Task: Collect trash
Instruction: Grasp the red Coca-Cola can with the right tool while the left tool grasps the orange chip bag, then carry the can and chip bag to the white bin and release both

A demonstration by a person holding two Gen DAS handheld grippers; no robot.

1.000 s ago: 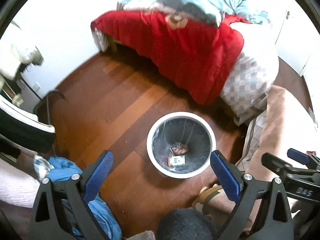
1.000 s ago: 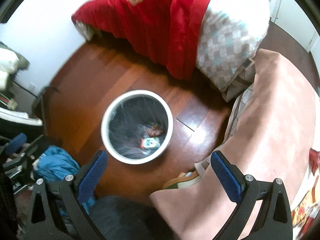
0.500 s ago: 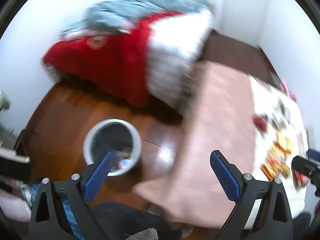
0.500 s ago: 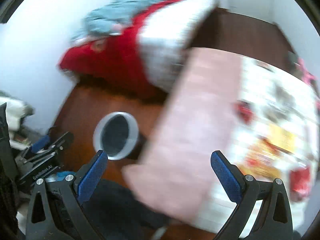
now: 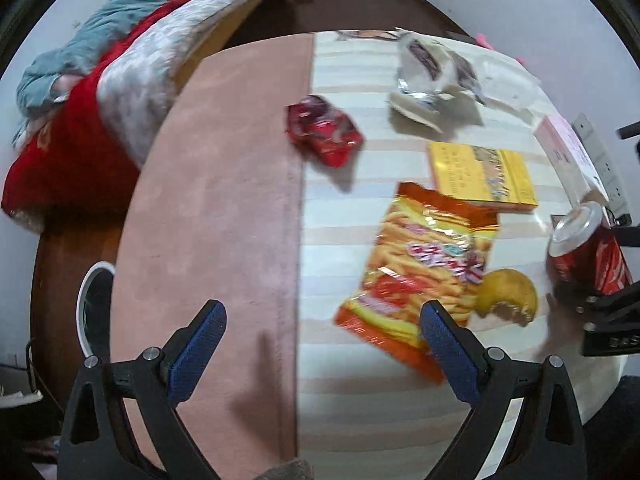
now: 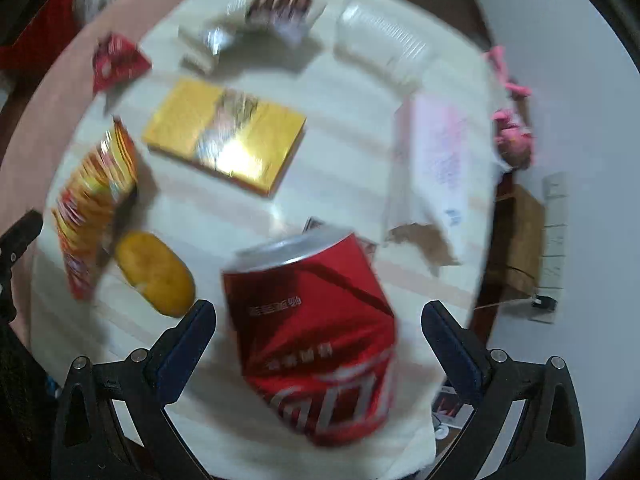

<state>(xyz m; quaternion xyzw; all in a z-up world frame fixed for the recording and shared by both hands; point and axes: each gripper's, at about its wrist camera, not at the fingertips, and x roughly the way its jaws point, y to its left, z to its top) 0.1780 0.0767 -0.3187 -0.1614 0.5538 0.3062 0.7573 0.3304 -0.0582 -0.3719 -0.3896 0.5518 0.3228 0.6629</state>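
Observation:
A red soda can [image 6: 320, 340] stands on the striped table between the open fingers of my right gripper [image 6: 320, 344]; it also shows in the left wrist view [image 5: 588, 252]. My left gripper [image 5: 320, 344] is open and empty above the table. An orange snack bag [image 5: 420, 276], a bitten yellow cake [image 5: 508, 296], a yellow box [image 5: 480, 176], a red wrapper [image 5: 324, 132] and silver wrappers [image 5: 428, 76] lie on the table. The white-rimmed bin [image 5: 90, 312] stands on the floor at the left.
A pink cloth [image 5: 224, 200] covers the table's left half. A bed with a red blanket [image 5: 72, 148] lies beyond. A clear plastic tray [image 6: 380, 48] and a white-pink paper [image 6: 440, 160] lie at the table's far side, near a wall.
Both grippers have swung from over the bin on the floor to over the table. The right gripper now has the soda can between its open fingers.

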